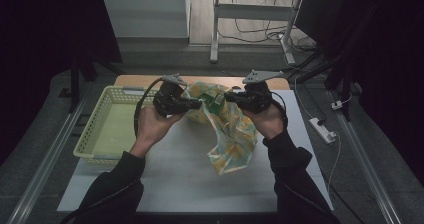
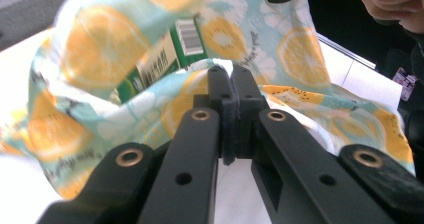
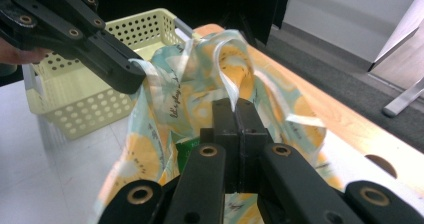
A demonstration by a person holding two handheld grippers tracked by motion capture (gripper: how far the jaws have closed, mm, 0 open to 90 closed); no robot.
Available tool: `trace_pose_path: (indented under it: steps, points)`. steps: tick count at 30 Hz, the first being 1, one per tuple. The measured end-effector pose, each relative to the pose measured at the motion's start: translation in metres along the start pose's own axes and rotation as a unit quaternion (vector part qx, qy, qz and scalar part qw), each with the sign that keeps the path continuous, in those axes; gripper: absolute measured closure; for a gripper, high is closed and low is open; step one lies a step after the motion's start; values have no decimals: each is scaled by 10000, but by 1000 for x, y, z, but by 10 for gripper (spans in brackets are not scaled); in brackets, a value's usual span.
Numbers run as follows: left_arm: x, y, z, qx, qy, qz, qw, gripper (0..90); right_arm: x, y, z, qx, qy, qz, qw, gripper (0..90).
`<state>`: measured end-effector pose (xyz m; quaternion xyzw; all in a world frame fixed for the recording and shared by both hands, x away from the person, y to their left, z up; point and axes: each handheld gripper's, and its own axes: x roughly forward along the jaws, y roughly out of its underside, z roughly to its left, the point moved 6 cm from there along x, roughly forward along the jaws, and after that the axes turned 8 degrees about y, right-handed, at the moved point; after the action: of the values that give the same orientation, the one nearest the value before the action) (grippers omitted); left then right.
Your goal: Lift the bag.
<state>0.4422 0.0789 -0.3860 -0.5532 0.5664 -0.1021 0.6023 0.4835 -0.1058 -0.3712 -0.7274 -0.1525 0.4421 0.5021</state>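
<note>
A thin bag (image 1: 233, 134) printed with lemon slices hangs above the white table between both grippers, its lower part trailing down to the surface. A green box (image 1: 215, 102) sits inside the bag's mouth. My left gripper (image 1: 197, 104) is shut on the bag's left rim. In the left gripper view the jaws (image 2: 231, 74) meet on the bag's edge, with the green box (image 2: 165, 54) just behind. My right gripper (image 1: 227, 96) is shut on the right rim. In the right gripper view its jaws (image 3: 235, 104) pinch a bag handle (image 3: 232, 59), and the left gripper (image 3: 132, 76) holds the far side.
A pale yellow perforated basket (image 1: 107, 129) stands on the left of the table (image 1: 175, 179), close to the left hand; the same basket (image 3: 75, 104) is in the right gripper view. A wooden strip (image 3: 350, 129) edges the table's far side. A power strip (image 1: 322, 129) lies on the floor at right.
</note>
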Motion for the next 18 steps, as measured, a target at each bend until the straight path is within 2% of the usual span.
trace_pose_path:
  steps: [9,15,18]
  points:
    - [-29,-30,-6,135,-62,-165,9998,898,-18,-27,-2,-144,130,-167,9997,894]
    - [-44,-45,-8,167,-70,-350,9992,898,-27,-42,-1,-155,134,-301,9993,894]
    - [-50,-51,-10,207,-117,-390,9990,898,-29,-47,0,-216,172,-278,9992,894]
